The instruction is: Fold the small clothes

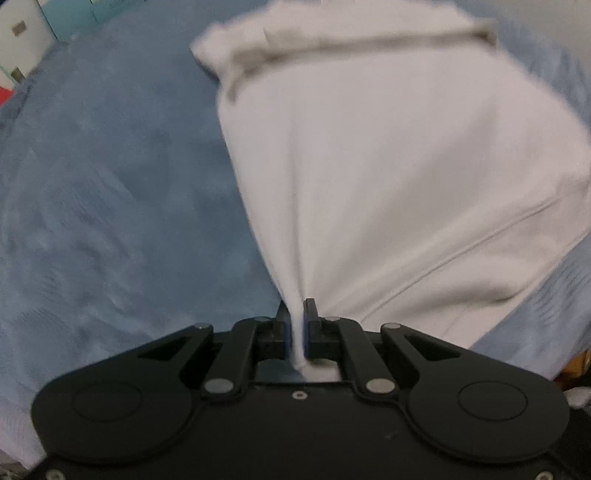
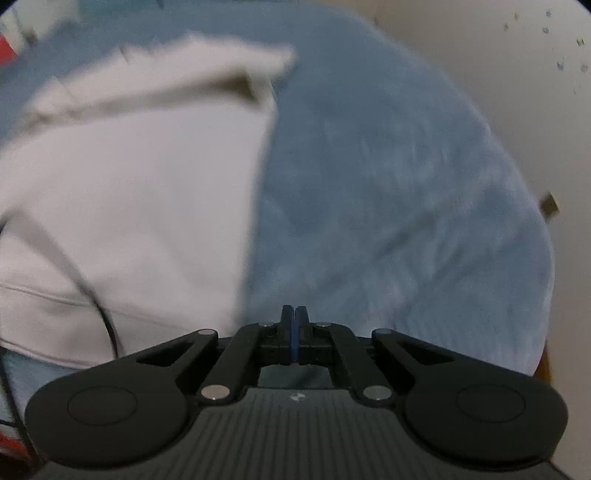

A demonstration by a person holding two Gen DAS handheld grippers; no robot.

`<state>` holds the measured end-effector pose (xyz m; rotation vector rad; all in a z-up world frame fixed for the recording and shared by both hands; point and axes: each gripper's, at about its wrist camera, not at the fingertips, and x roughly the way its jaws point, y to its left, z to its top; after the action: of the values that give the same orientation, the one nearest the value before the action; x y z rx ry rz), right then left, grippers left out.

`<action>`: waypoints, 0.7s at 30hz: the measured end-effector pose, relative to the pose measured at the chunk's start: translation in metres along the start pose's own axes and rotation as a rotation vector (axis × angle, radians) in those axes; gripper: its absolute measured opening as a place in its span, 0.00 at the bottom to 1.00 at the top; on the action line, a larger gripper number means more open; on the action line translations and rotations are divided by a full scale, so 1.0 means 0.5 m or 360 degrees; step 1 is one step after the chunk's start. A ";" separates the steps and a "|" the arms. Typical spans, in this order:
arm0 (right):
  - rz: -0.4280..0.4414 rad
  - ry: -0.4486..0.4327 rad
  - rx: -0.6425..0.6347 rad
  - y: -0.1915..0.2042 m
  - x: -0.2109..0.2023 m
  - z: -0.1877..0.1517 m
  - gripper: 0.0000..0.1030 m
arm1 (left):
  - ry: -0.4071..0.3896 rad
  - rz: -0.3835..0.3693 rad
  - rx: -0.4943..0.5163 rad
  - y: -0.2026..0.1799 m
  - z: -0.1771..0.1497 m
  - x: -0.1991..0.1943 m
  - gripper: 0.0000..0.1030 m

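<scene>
A white garment (image 1: 388,166) lies on a blue blanket (image 1: 110,184), blurred by motion. My left gripper (image 1: 295,314) is shut on a pinch of the garment's near edge, and the cloth stretches away from the jaws in a taut fan. The same white garment (image 2: 129,192) fills the left half of the right wrist view. My right gripper (image 2: 294,314) is shut and empty, over the blue blanket (image 2: 388,203) just to the right of the garment's edge.
A dark cable (image 2: 92,291) runs across the garment at the lower left of the right wrist view. A pale wall (image 2: 517,92) lies beyond the blanket's right edge. White furniture (image 1: 22,33) stands at the far left.
</scene>
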<state>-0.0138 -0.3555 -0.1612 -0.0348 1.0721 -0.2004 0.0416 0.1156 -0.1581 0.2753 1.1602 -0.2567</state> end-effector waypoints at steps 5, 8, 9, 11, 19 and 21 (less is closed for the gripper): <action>-0.0072 -0.0127 -0.0041 0.003 -0.018 -0.028 0.07 | -0.0072 0.0039 -0.0076 0.006 0.000 -0.001 0.22; -0.0351 -0.0379 -0.0074 -0.033 -0.104 -0.030 0.26 | -0.0132 0.0062 -0.0086 0.022 0.015 -0.019 0.39; -0.0460 -0.0448 -0.0059 -0.059 -0.130 -0.030 0.28 | -0.0148 0.0092 -0.0088 0.026 0.022 -0.026 0.40; -0.0660 -0.0596 -0.0001 -0.130 -0.192 -0.027 0.28 | -0.0197 0.0131 -0.0098 0.032 0.038 -0.032 0.44; -0.0688 -0.0941 0.0056 -0.358 -0.452 0.016 0.67 | -0.0253 0.0208 -0.0184 0.017 0.045 -0.055 0.46; -0.0427 -0.0957 0.0052 -0.328 -0.435 0.020 0.79 | -0.0247 0.0172 -0.0236 -0.005 0.026 -0.064 0.49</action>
<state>-0.1295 -0.4780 0.0530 -0.1983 0.4607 -0.4196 0.0398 0.1104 -0.1236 0.1835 1.0017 -0.0945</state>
